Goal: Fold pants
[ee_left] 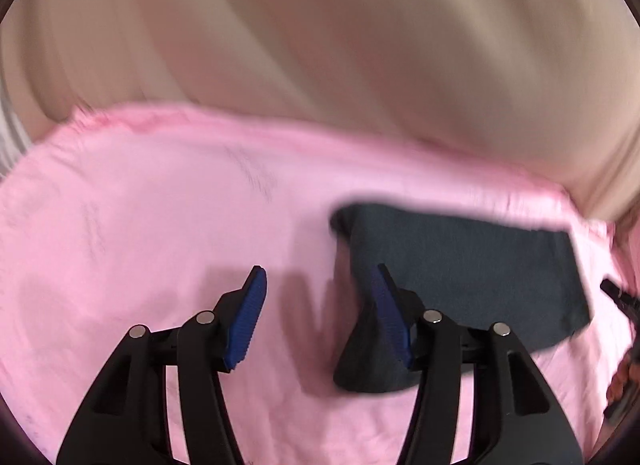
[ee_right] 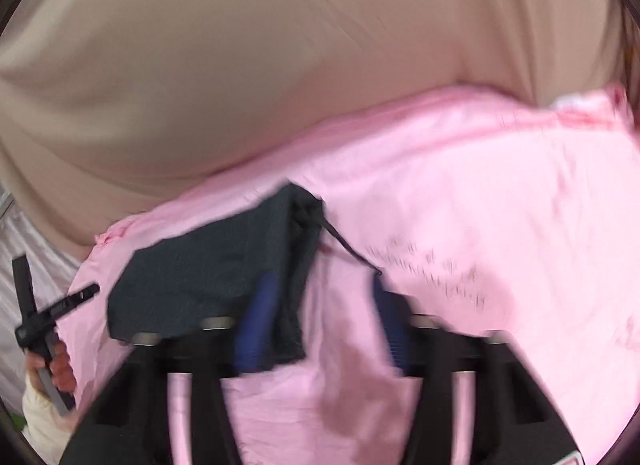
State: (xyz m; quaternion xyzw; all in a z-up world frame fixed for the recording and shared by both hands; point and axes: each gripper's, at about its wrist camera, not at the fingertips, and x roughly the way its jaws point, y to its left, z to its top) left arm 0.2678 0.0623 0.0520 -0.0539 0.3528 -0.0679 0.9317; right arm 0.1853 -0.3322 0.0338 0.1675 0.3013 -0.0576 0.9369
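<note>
the left gripper stands wide apart over the pink sheet, its right pad against the dark pants at three o'clock. the right gripper also shows parted fingers, pants draped at its ten o'clock.

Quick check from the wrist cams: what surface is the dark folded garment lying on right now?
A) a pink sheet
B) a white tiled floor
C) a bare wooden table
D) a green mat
A: in both wrist views the dark pants rest on the pink sheet, with a beige cloth backdrop behind it.
</note>
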